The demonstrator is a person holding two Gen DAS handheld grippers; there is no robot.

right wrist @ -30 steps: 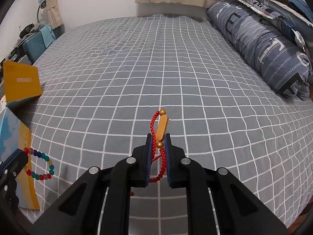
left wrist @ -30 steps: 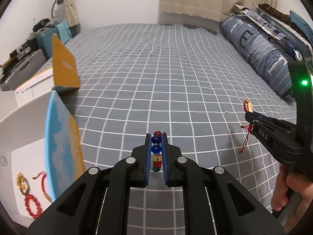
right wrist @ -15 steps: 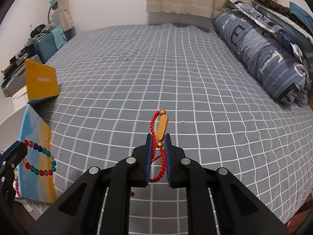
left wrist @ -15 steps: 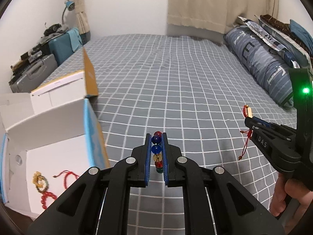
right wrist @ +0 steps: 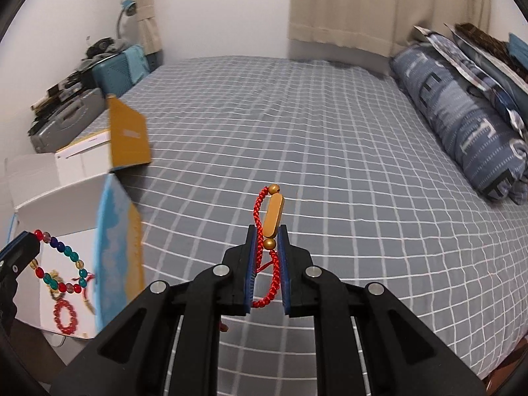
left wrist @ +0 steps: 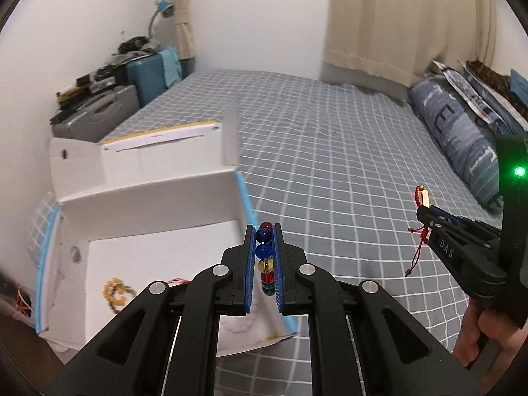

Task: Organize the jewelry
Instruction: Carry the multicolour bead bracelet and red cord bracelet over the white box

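Bracelets ride pinched, beaded bracelet [left wrist: 265, 257] in the left gripper [left wrist: 264, 264], red cord bracelet [right wrist: 269, 231] in the right gripper [right wrist: 268, 260]; centre each above the open white box [left wrist: 158, 257] at near left before letting go.

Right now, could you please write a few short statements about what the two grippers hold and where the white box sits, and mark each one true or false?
1. The left gripper is shut on a bracelet of coloured glass beads. True.
2. The right gripper is open and holds nothing. False: it is shut on a red braided cord bracelet with a gold bar.
3. The open white cardboard box already holds jewelry, including a yellow bead bracelet. True.
4. The box sits in the middle of the grey checked bedspread. False: it sits at the bed's left edge.
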